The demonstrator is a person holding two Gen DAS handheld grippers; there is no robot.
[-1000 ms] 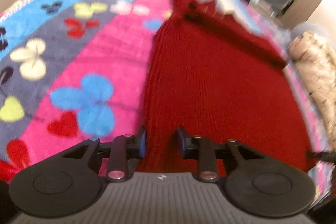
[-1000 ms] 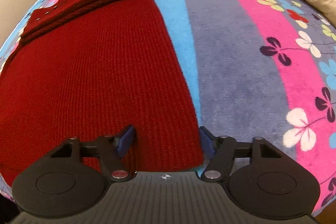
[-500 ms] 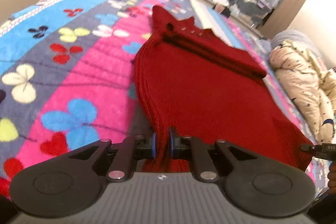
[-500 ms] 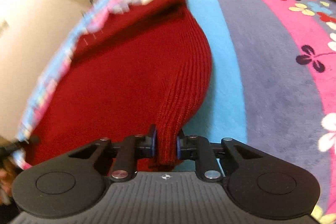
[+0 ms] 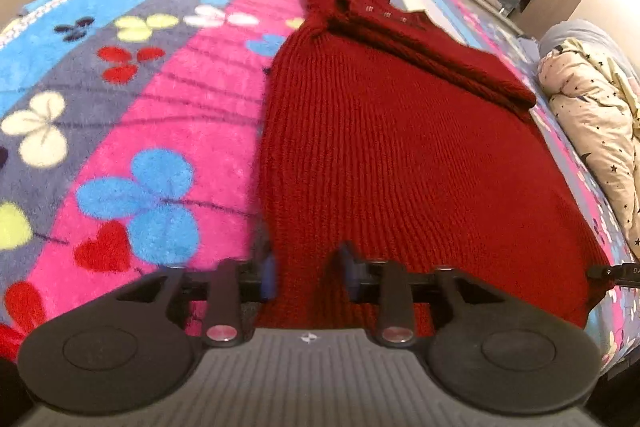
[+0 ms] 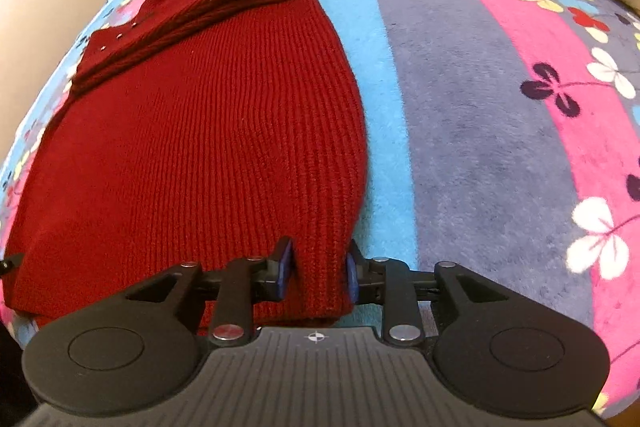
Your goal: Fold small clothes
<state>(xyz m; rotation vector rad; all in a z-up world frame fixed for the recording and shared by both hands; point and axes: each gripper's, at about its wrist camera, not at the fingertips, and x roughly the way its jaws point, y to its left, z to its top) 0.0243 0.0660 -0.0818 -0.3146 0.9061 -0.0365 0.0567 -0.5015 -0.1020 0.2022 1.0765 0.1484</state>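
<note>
Red knit sweater (image 5: 400,147): laid flat on the flowered blanket (image 5: 160,115) of the bed, with the sleeves (image 5: 432,59) already folded across the far end and the near hem at both tools.

Left gripper (image 5: 306,275): jaws stand apart with the hem corner lying flat between them. Pads blurred, so contact probably absent but not confirmed.

Right gripper (image 6: 316,267): jaws opening, with a raised ridge of the opposite hem corner filling the gap and both pads against it.

Faults to guard against:
- Uneven lift. Raising with only one corner secured drags the hem askew and skews the fold line.
- Slip on the right. Widening further releases the thick ridge mid-lift.
- Pinching the blanket pile with the knit, which pulls the bedding up.
- Fast travel toward the collar, which disturbs the folded sleeves.
</note>
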